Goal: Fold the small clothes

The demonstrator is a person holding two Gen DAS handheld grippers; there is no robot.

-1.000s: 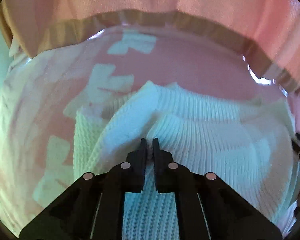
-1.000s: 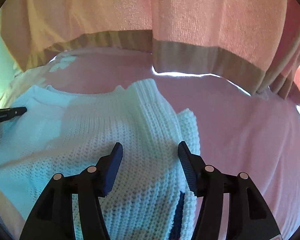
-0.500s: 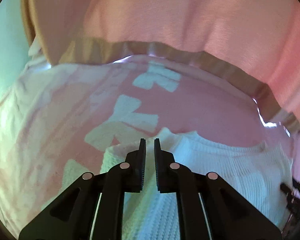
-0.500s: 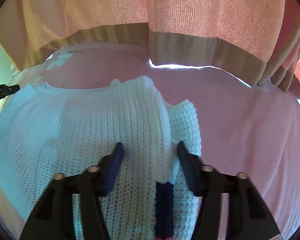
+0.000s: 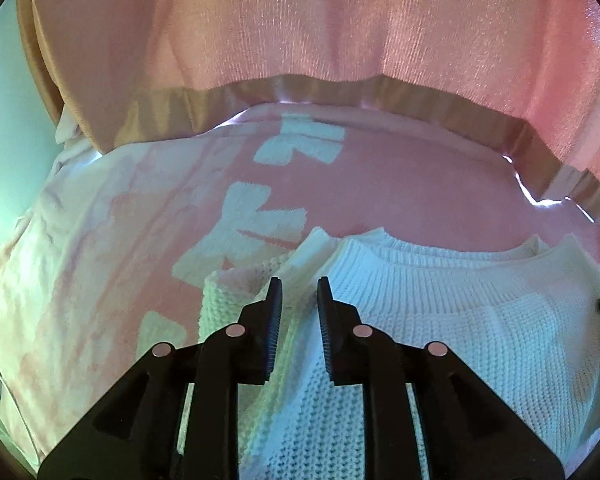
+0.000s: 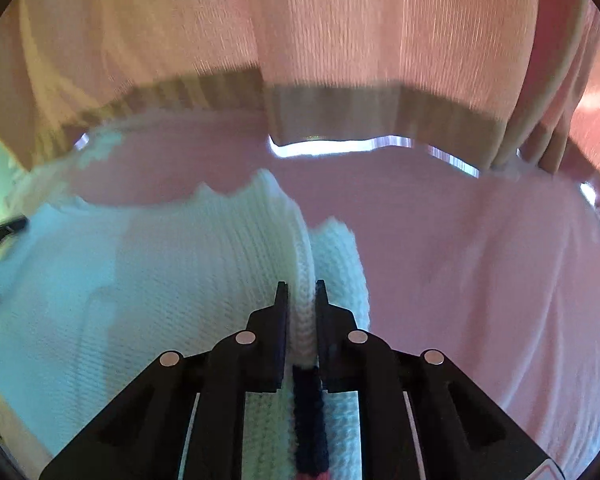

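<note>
Two grippers work one white knitted sweater (image 5: 440, 320), which lies on a pink bedspread (image 6: 480, 280) with pale block motifs; a pink curtain (image 5: 340, 32) with a tan hem hangs behind it.

Left gripper (image 5: 298, 292): the fingers are opening. A narrow gap shows between them, and the folded left edge of the sweater lies below that gap, not pinched.

Right gripper (image 6: 301, 294): the fingers are closing on a raised ridge of knit at the sweater's right side. The ridge stands between both pads, and a dark blue stripe (image 6: 308, 420) of the garment runs down under the fingers.

Step in hand, as judged: take the right side and fold it inward across the body.

Procedure for a clean fold:
- Confirm that the right fingers hold all layers of the ridge, not the top layer alone; loose knit stretches and slips.
- Lift only enough to clear the bedspread.
- Carry the edge straight toward the left side, parallel to the ribbed neckline (image 5: 440, 264).
- Keep the left gripper clear of the knit, or press the far edge flat to stop the garment from sliding.
- Avoid catching the bedspread with the knit.
</note>
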